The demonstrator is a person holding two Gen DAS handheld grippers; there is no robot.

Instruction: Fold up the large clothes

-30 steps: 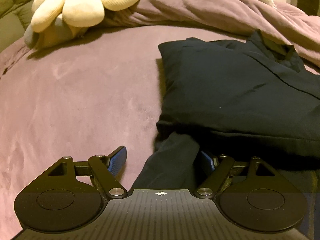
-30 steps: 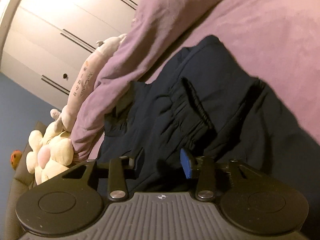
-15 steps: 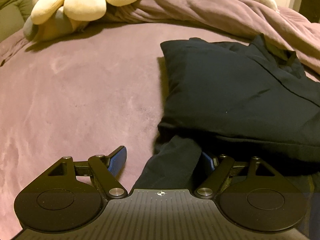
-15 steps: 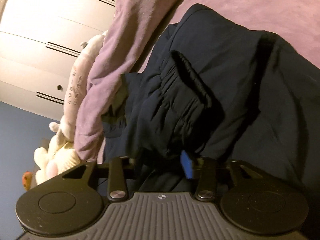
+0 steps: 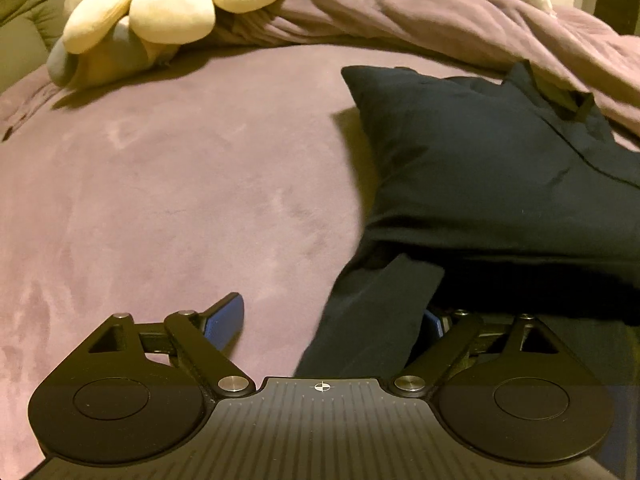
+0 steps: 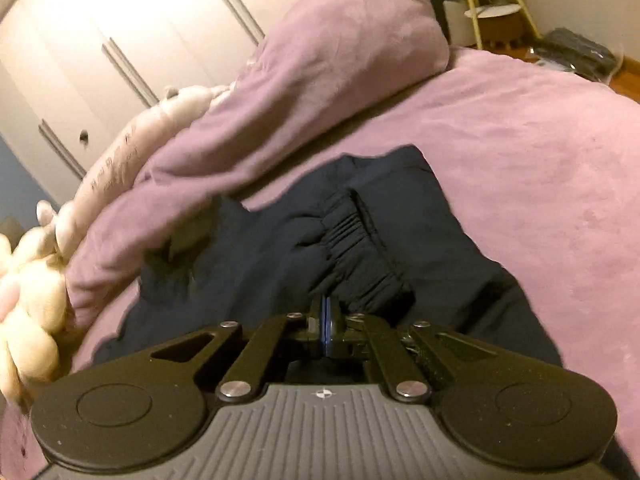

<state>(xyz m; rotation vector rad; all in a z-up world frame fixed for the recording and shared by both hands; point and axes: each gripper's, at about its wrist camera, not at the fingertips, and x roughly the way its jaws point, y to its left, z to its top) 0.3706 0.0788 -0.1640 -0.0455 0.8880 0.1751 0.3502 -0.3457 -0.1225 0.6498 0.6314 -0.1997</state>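
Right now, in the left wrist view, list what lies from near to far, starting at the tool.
left tool → dark sleeve strip → folded dark garment → rumpled purple blanket

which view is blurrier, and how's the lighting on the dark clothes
Right wrist view: motion-smeared, worst at the plush toy; the dark garment reads navy. Left wrist view: sharper, warm and dim; the garment looks almost black, shadowing the purple bedspread.

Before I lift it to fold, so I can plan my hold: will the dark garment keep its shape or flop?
Probably flop: the dark garment lies creased and bunched on the bedspread. Its gathered waistband may stretch. It looks bulky, likely sagging between holds.
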